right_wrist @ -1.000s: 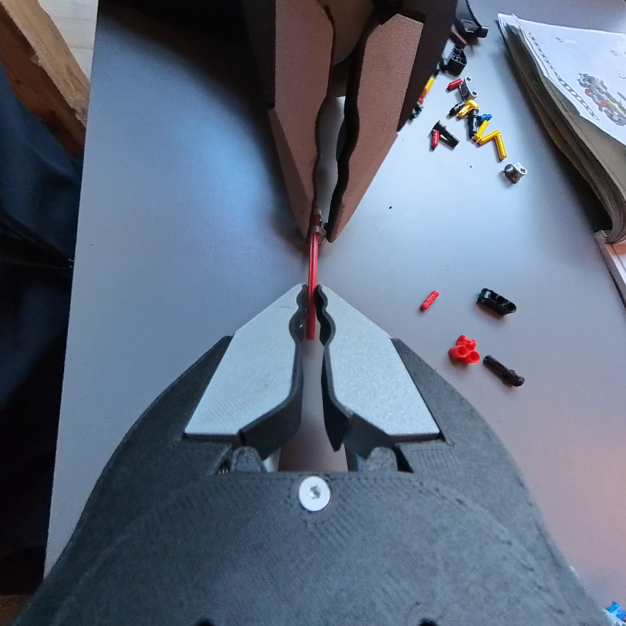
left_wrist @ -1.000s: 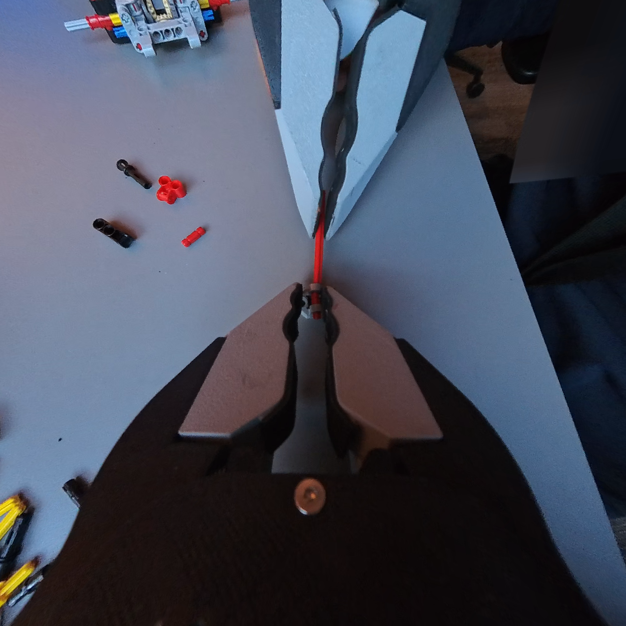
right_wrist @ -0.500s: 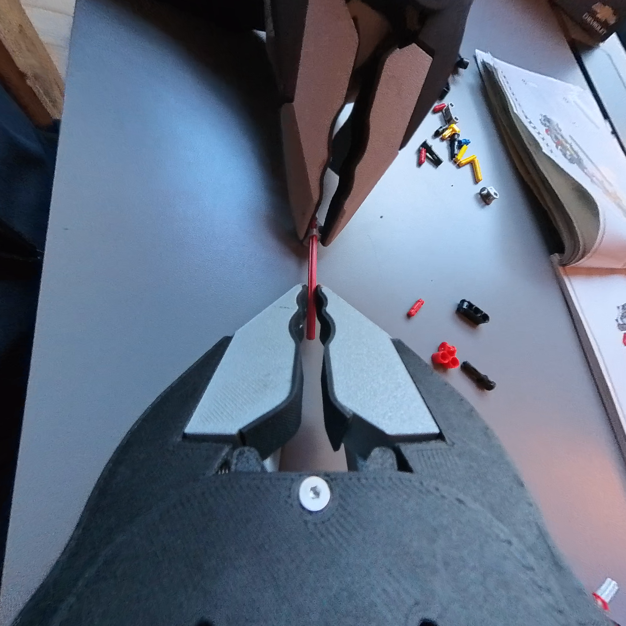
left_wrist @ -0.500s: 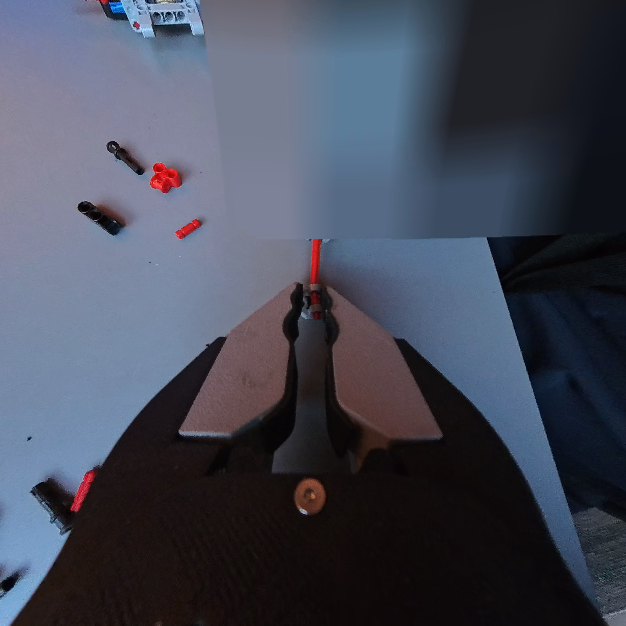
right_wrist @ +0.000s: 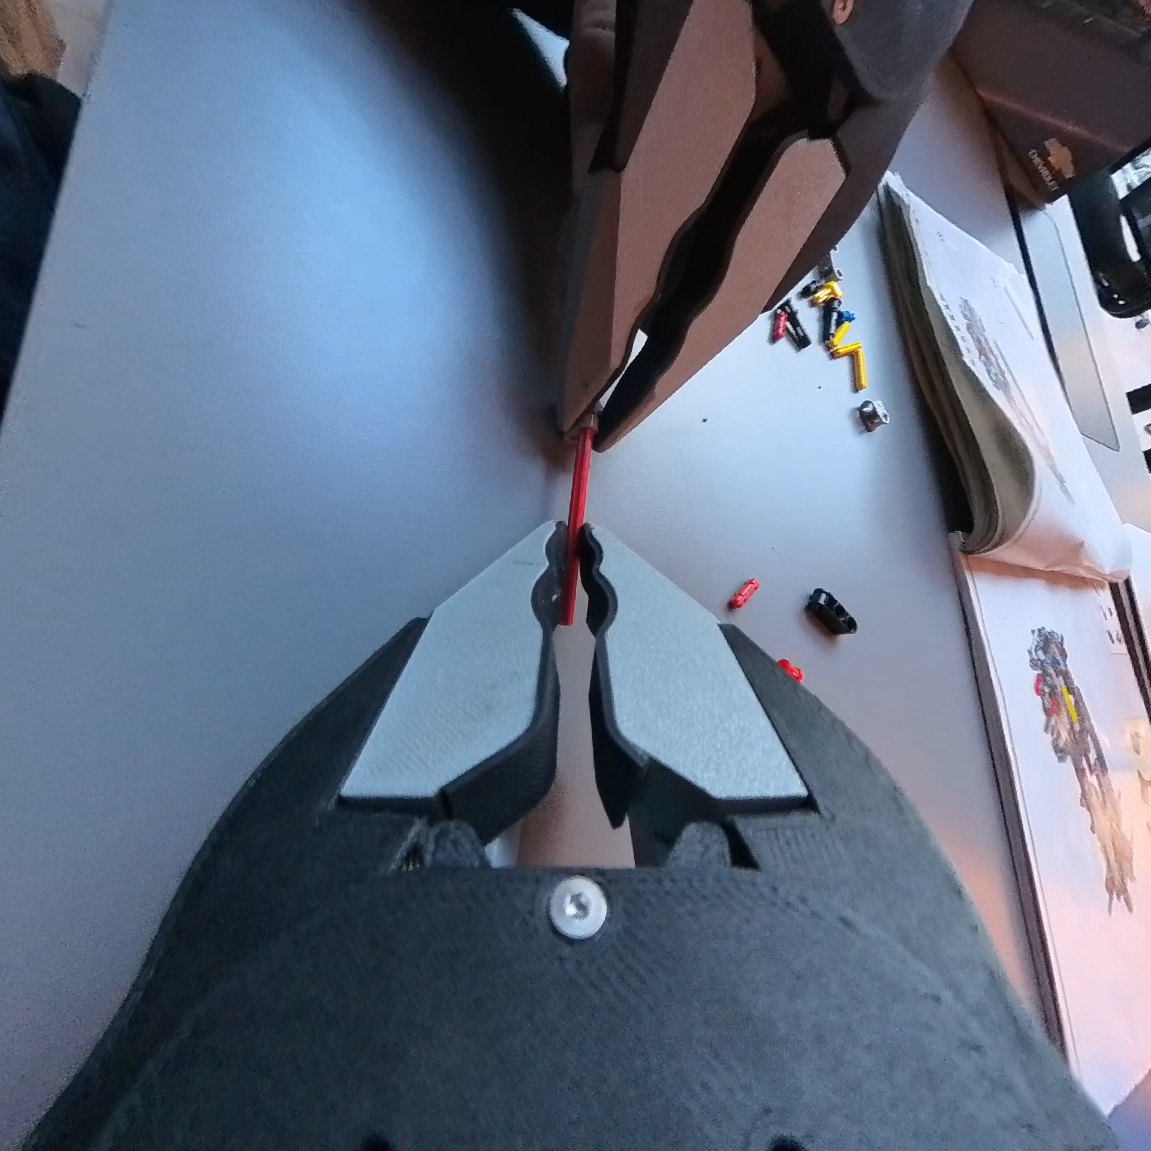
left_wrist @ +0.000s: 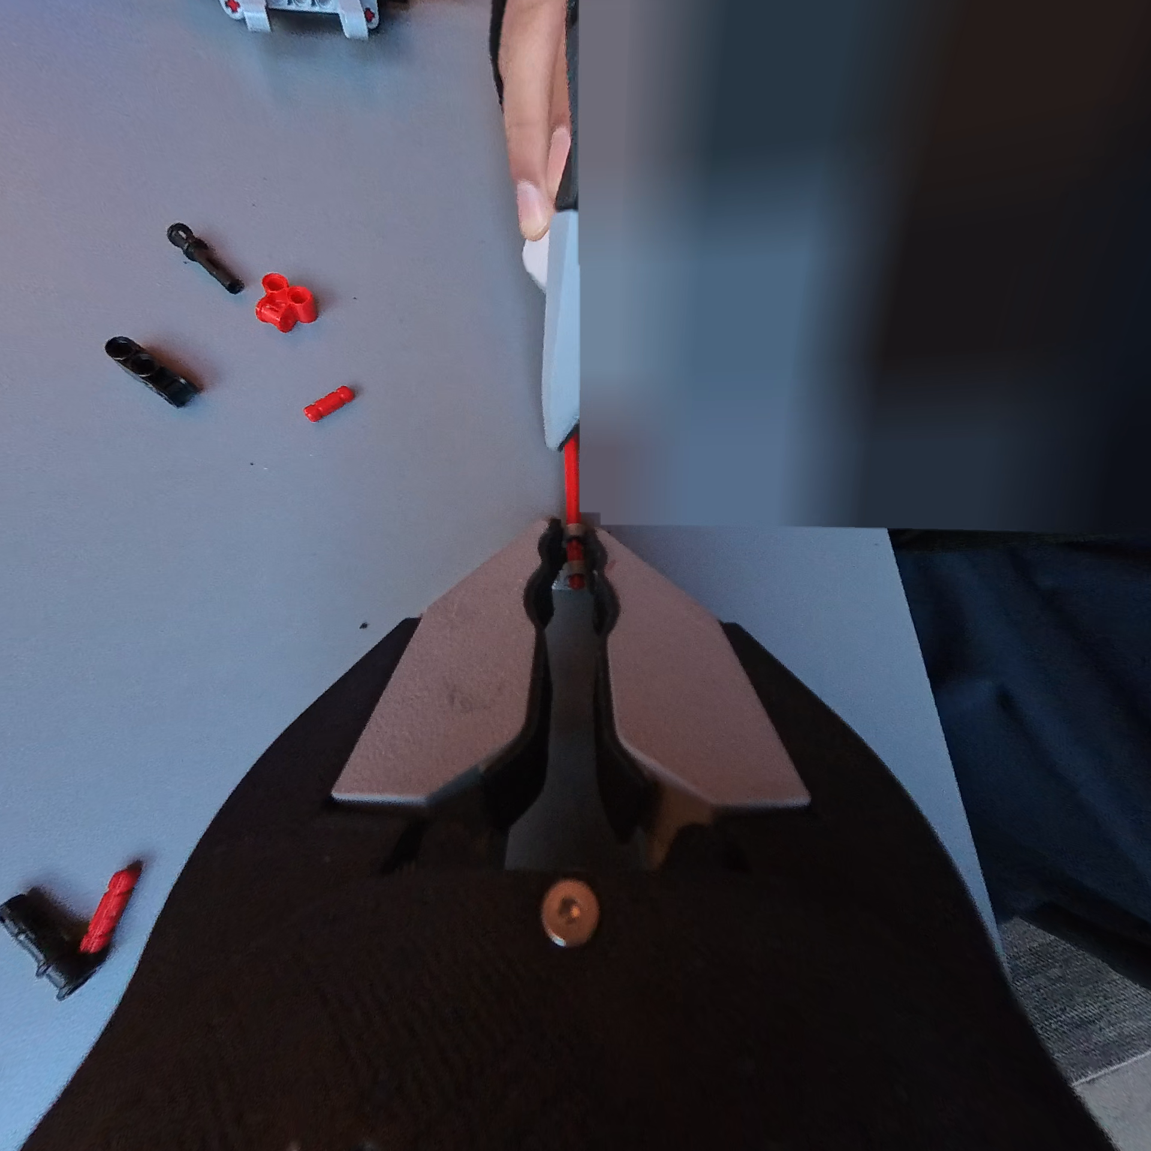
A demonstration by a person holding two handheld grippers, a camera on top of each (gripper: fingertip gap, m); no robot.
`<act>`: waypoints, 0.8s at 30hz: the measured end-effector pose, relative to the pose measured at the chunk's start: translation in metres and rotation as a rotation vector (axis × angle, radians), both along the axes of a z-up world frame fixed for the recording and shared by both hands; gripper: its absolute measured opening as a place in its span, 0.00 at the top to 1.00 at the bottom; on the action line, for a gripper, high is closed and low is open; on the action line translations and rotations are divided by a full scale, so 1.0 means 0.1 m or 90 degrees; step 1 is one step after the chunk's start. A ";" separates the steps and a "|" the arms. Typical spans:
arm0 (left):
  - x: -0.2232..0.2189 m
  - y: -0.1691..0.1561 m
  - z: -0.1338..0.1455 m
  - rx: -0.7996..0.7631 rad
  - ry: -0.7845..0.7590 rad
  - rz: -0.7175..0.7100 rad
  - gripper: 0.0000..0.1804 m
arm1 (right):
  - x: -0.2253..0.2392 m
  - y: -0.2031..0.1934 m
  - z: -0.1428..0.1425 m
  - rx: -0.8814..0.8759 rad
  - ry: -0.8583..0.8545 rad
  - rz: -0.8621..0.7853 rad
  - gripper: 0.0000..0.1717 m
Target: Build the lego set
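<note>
We see a thin red axle (right_wrist: 578,492) stretched straight between two grippers above the grey table (right_wrist: 280,374). A small grey bush (left_wrist: 574,550) sits on one end. Both ends are clamped; its middle hangs bare.

Print shows in the right wrist view only, and none of it is spelled out here. A dark box (right_wrist: 1059,118) at the far right edge of the tabletop (right_wrist: 280,311) carries a pale emblem and one line of light lettering on its side. Beside it an open booklet (right_wrist: 996,398) lies with fine print too small to read, and a printed sheet (right_wrist: 1071,716) nearer the camera bears a coloured picture with small characters around it. The left wrist view holds no writing.
</note>
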State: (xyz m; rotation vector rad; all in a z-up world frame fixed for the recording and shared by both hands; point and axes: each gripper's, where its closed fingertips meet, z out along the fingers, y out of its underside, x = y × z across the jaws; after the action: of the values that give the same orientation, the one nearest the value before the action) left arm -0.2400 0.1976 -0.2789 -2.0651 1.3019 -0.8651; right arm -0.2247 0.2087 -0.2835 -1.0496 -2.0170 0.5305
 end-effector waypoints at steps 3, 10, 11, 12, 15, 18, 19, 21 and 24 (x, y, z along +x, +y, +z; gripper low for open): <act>-0.01 -0.02 0.00 0.018 0.007 -0.010 0.97 | -0.02 0.00 -0.01 0.026 0.005 0.014 1.00; -0.02 -0.02 -0.01 0.028 0.012 -0.011 0.97 | -0.02 -0.02 -0.01 0.019 -0.004 0.011 1.00; -0.02 -0.02 -0.01 0.030 0.013 -0.009 0.97 | -0.02 -0.03 -0.01 0.017 -0.006 0.009 1.00; -0.02 -0.02 -0.01 0.031 0.013 -0.005 0.97 | -0.02 -0.03 -0.01 0.018 -0.007 0.007 1.00; -0.02 -0.03 -0.01 0.029 0.014 0.005 0.97 | -0.03 -0.03 -0.01 0.026 -0.006 0.006 1.00; -0.02 -0.03 -0.01 0.011 0.009 0.018 0.97 | -0.03 -0.03 -0.01 0.034 -0.007 0.007 1.00; -0.03 -0.03 -0.01 0.004 0.008 0.024 0.97 | -0.03 -0.04 -0.01 0.041 -0.007 0.008 1.00; -0.03 -0.03 -0.01 -0.011 0.012 0.048 0.97 | -0.03 -0.05 -0.01 0.072 -0.010 0.009 1.00; -0.04 -0.03 -0.01 0.003 0.040 0.066 0.98 | -0.05 -0.06 0.04 0.122 0.000 0.002 1.00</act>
State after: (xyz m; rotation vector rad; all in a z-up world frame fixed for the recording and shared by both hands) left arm -0.2437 0.1947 -0.2801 -2.1512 1.2148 -0.7571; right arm -0.2293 0.2025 -0.2793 -0.9303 -2.0244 0.3318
